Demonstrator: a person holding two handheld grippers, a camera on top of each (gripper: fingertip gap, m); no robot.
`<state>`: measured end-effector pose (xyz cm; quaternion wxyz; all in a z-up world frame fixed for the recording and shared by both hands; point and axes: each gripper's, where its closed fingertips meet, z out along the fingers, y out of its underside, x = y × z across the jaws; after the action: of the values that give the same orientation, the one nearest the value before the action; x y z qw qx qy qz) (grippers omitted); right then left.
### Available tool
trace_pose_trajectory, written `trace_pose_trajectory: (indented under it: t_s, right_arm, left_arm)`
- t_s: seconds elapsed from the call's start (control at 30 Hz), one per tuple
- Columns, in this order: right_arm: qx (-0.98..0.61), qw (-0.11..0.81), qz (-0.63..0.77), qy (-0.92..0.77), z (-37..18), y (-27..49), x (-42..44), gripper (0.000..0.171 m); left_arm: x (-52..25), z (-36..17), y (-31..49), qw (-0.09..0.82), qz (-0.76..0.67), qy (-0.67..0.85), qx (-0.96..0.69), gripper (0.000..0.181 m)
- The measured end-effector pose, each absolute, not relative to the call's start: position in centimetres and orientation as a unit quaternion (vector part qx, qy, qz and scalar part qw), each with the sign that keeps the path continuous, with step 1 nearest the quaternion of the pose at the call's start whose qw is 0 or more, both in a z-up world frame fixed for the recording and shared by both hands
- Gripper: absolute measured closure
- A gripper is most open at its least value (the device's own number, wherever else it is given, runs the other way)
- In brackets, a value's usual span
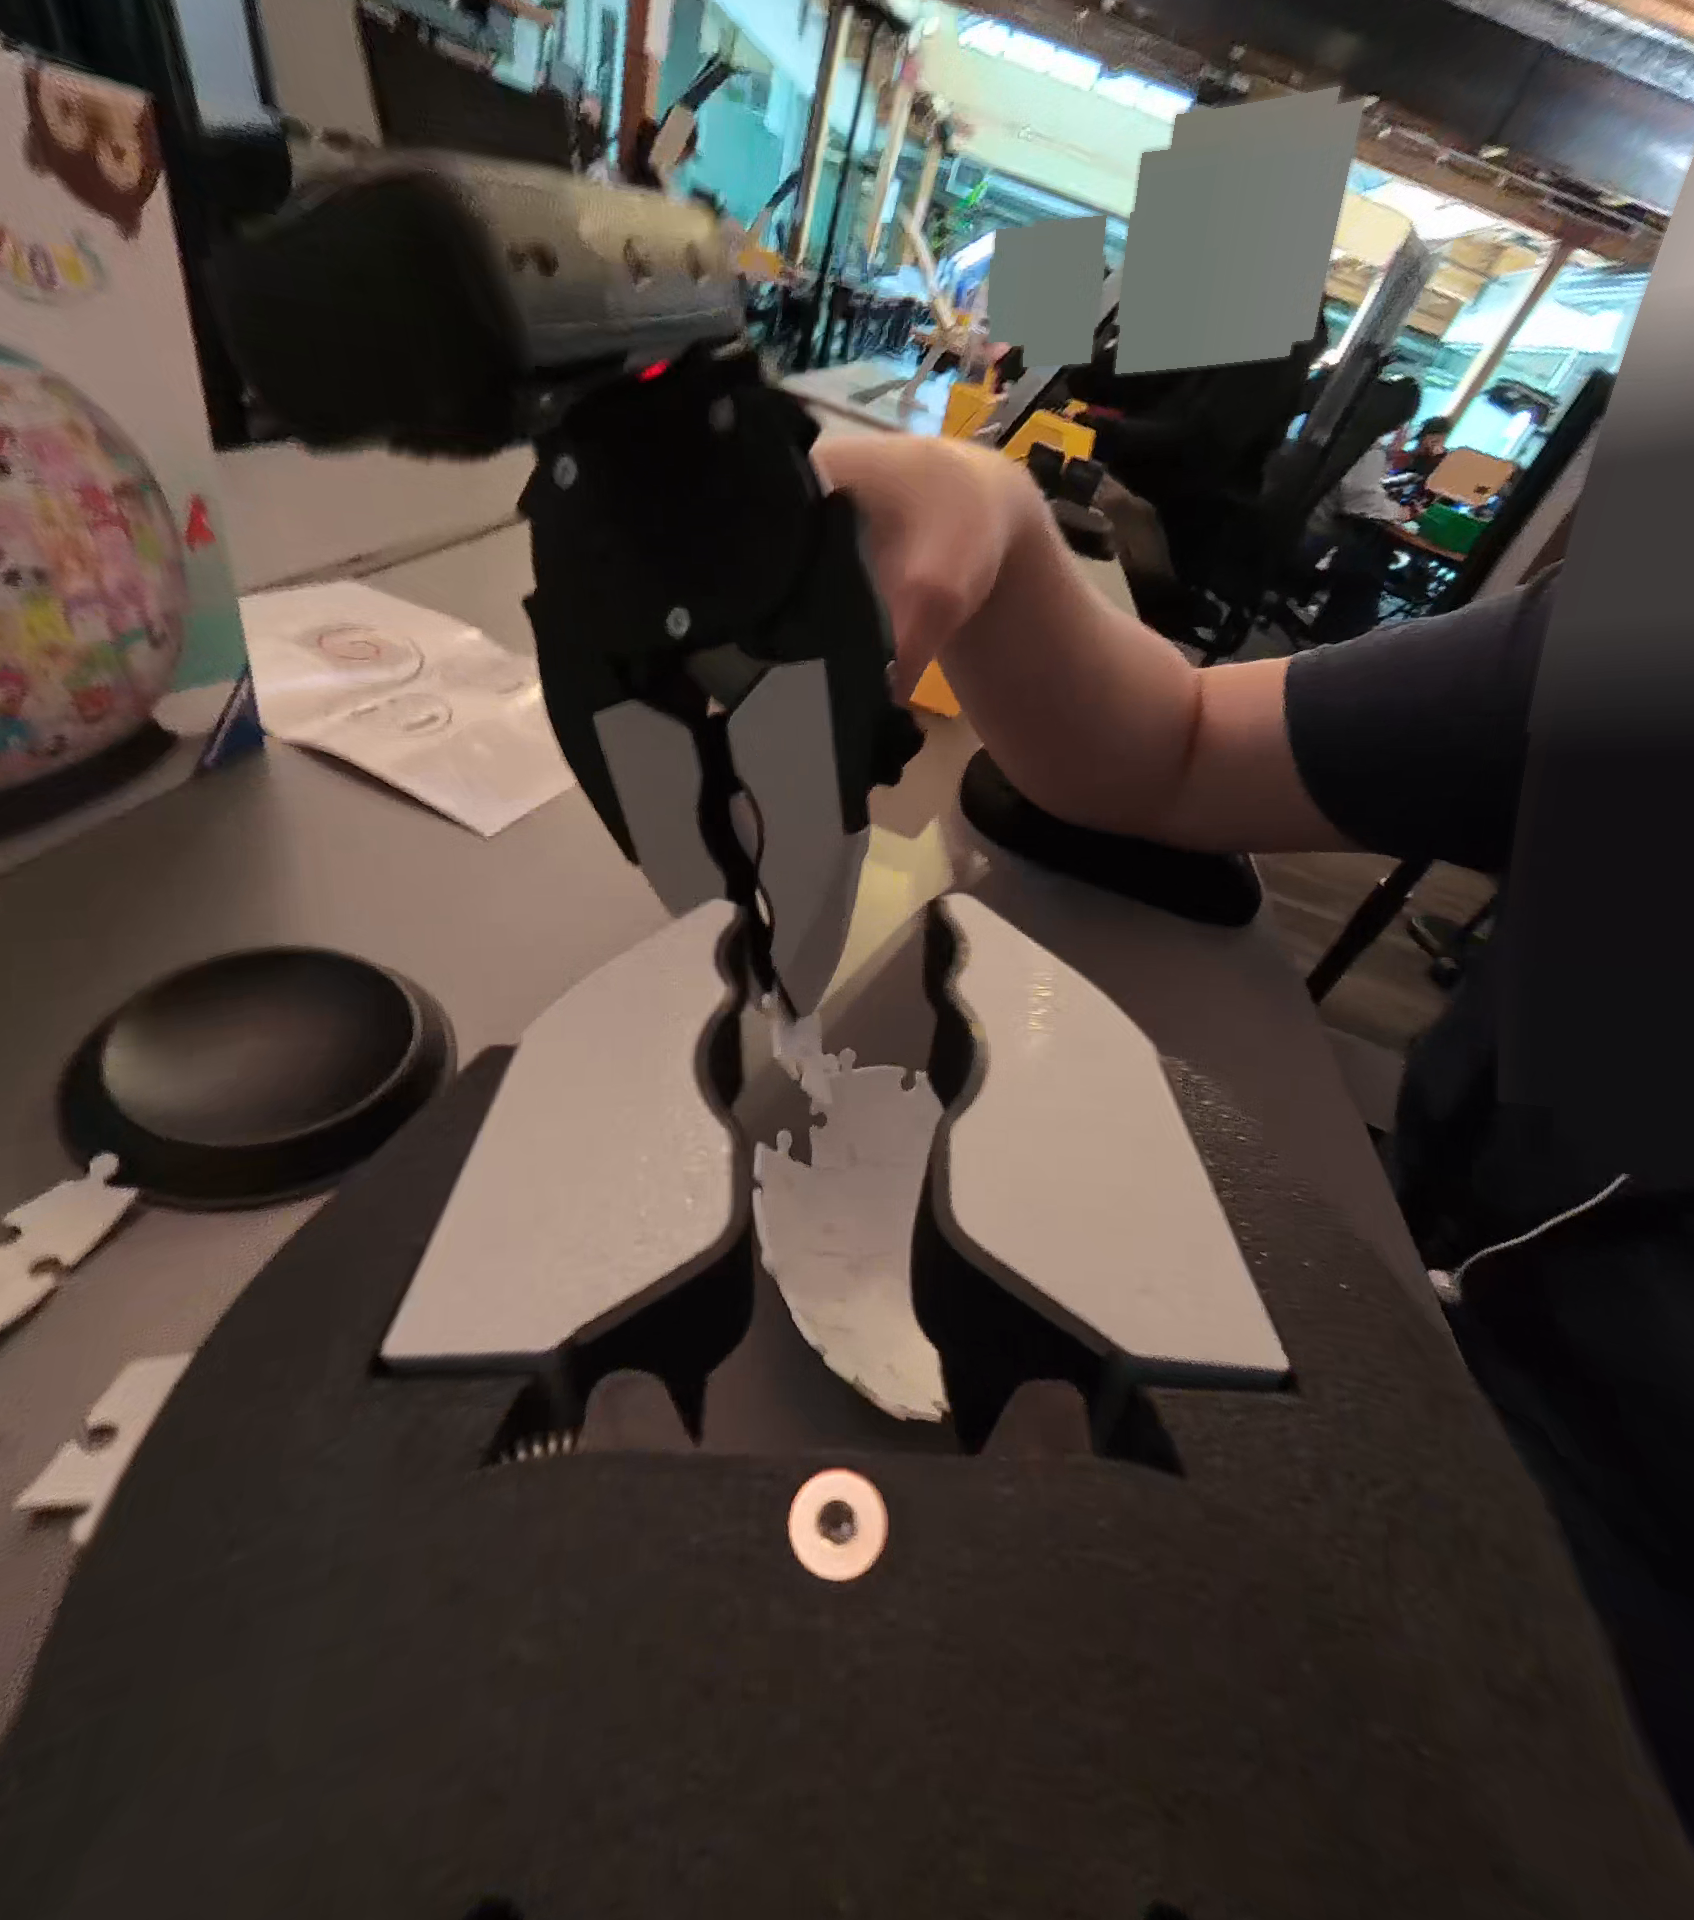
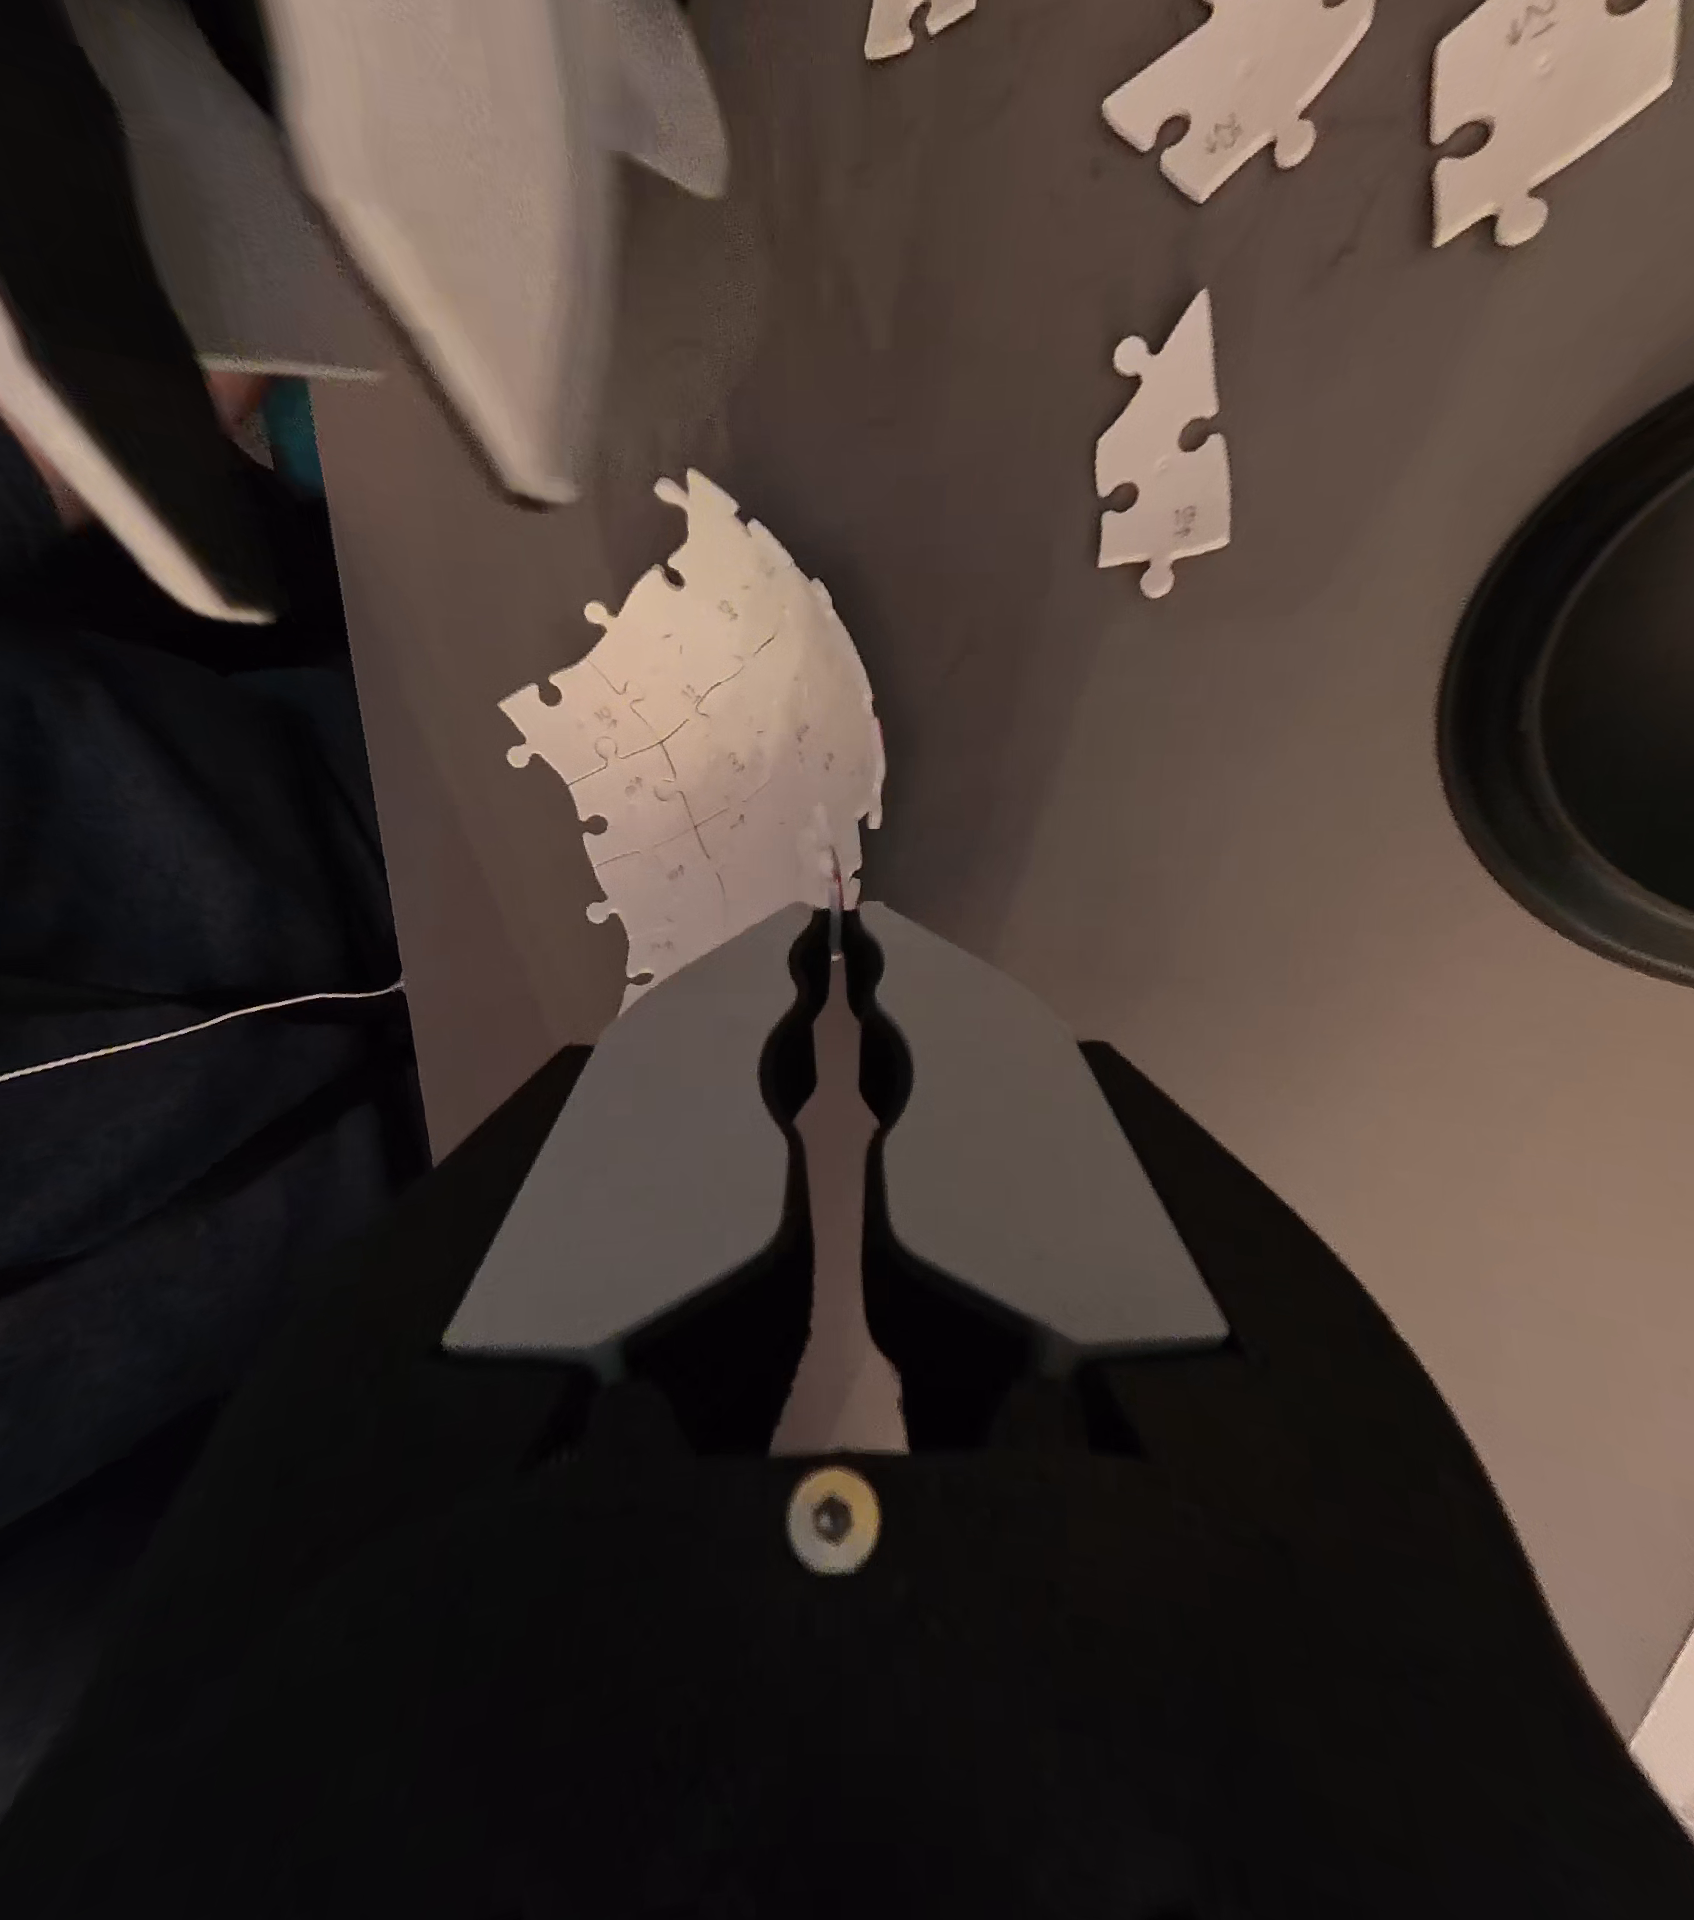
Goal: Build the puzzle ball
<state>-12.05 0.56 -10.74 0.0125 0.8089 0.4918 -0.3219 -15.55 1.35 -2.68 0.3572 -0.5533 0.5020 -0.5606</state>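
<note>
- Grey table (image 2: 1030, 260), upper right of the right view, carries loose pieces (image 2: 1163, 447) beside a black stand (image 1: 256, 1070).
- Mid-frame, right gripper (image 2: 835, 909) pinches the curved shell (image 2: 718, 727) at its edge.
- Left gripper (image 1: 838, 1122) stands apart around the shell.
- Shell looks light, thin, likely to pop apart; grip edges gently.

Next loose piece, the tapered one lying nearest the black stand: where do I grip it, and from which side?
Take the tapered piece across its straight flanks at mid-body, coming from above. It lies flat on the table, so probably tip one edge up first. Its knobs and the stand crowd the other approaches.
</note>
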Motion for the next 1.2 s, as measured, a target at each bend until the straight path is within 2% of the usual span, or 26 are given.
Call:
trace_pose_trajectory:
  t_s: [0.1, 0.17, 0.27, 0.33, 0.37, 0.5, 0.67, 0.8, 1.07, 1.2]
  right_arm:
    - [0.809, 0.017, -0.322, 0.491, -10.8, 0.5, -11.9, 0.168]
    - [0.810, 0.018, -0.321, 0.491, -10.8, 0.5, -11.8, 0.168]
    - [0.811, 0.018, -0.322, 0.488, -10.9, 0.6, -11.7, 0.168]
    - [0.812, 0.019, -0.322, 0.486, -11.0, 0.6, -11.6, 0.168]
    - [0.812, 0.021, -0.322, 0.486, -11.1, 0.6, -11.6, 0.168]
    - [0.813, 0.024, -0.318, 0.488, -11.2, 0.3, -11.7, 0.168]
    - [0.817, 0.016, -0.323, 0.478, -10.8, 0.3, -12.0, 0.168]
    - [0.818, 0.018, -0.323, 0.476, -11.2, 0.3, -12.0, 0.168]
    - [0.816, 0.005, -0.324, 0.479, -10.8, 0.3, -12.1, 0.168]
    - [0.818, -0.002, -0.316, 0.482, -10.7, 0.1, -12.2, 0.168]
  left_arm:
    - [-16.1, 0.1, 1.0, 0.437, -0.558, 0.500, -0.497, 0.168]
    - [-16.8, 1.9, 0.4, 0.482, -0.561, 0.494, -0.457, 0.171]
    - [-17.0, 2.1, 0.3, 0.486, -0.569, 0.481, -0.457, 0.158]
    - [-16.3, 1.0, -0.2, 0.439, -0.593, 0.484, -0.470, 0.141]
    - [-15.9, -0.1, -0.5, 0.410, -0.590, 0.501, -0.483, 0.140]
    - [-14.6, -4.2, 1.5, 0.412, -0.448, 0.563, -0.559, 0.166]
    - [-14.3, -6.5, 2.5, 0.385, -0.393, 0.588, -0.593, 0.143]
    - [-14.6, -7.1, 4.1, 0.414, -0.342, 0.579, -0.613, 0.144]
    - [-18.8, -3.6, 9.1, 0.572, -0.172, 0.436, -0.673, 0.143]
    - [-20.4, -4.5, 10.7, 0.578, -0.106, 0.386, -0.711, 0.145]
